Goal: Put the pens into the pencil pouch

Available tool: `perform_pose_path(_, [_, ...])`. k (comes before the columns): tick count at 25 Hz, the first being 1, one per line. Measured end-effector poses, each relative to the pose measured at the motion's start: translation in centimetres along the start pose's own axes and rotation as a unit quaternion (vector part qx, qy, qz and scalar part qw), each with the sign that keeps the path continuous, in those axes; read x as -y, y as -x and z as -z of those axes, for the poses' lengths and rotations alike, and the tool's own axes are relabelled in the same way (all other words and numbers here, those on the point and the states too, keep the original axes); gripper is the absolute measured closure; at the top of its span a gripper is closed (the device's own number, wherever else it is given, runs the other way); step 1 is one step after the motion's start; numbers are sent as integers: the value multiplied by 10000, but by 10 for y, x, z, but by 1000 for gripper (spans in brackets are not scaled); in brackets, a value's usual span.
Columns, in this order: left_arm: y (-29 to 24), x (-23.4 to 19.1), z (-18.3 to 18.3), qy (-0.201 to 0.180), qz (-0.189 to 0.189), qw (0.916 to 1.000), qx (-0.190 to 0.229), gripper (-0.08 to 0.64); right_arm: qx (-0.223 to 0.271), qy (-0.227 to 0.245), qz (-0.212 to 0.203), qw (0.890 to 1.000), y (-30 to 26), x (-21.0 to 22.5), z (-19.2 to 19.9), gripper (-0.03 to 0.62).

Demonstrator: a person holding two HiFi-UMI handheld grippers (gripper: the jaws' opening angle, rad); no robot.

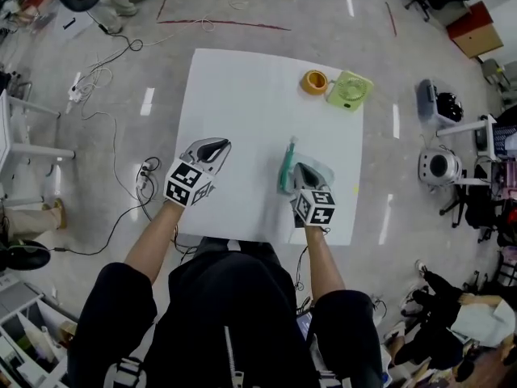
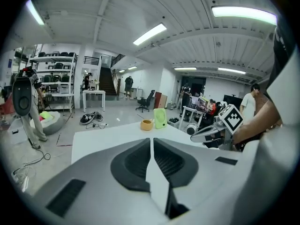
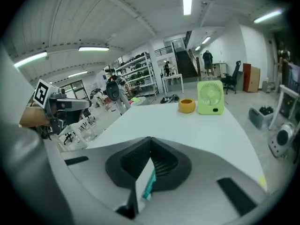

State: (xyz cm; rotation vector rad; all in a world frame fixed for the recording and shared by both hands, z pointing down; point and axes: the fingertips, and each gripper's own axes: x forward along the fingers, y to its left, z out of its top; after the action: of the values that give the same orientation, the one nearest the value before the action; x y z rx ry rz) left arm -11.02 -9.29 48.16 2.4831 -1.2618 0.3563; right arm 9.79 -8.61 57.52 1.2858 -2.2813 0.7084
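A tape roll (image 1: pixel 314 82) and green fan (image 1: pixel 350 90) stand side by side at the table's (image 1: pixel 242 95) far edge. The left gripper (image 1: pixel 216 146) is closed on nothing. The right gripper (image 1: pixel 300 170) pinches a teal pouch (image 1: pixel 286 173).

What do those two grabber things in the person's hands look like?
The left gripper and right gripper each have a smooth light-grey shell narrowing to two jaws lined with dark ribbed pads. Each carries a cube covered in black-and-white square markers. The person wears a black short-sleeved top.

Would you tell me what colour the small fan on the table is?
The fan is light green; right gripper view.
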Motion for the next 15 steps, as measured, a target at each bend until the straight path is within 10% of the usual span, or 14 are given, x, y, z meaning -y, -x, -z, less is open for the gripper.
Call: perform_pose_path(15, [12,16,-67,-176,-236,9968,739,525,1417,514,222,9883,71,-7,-117,583])
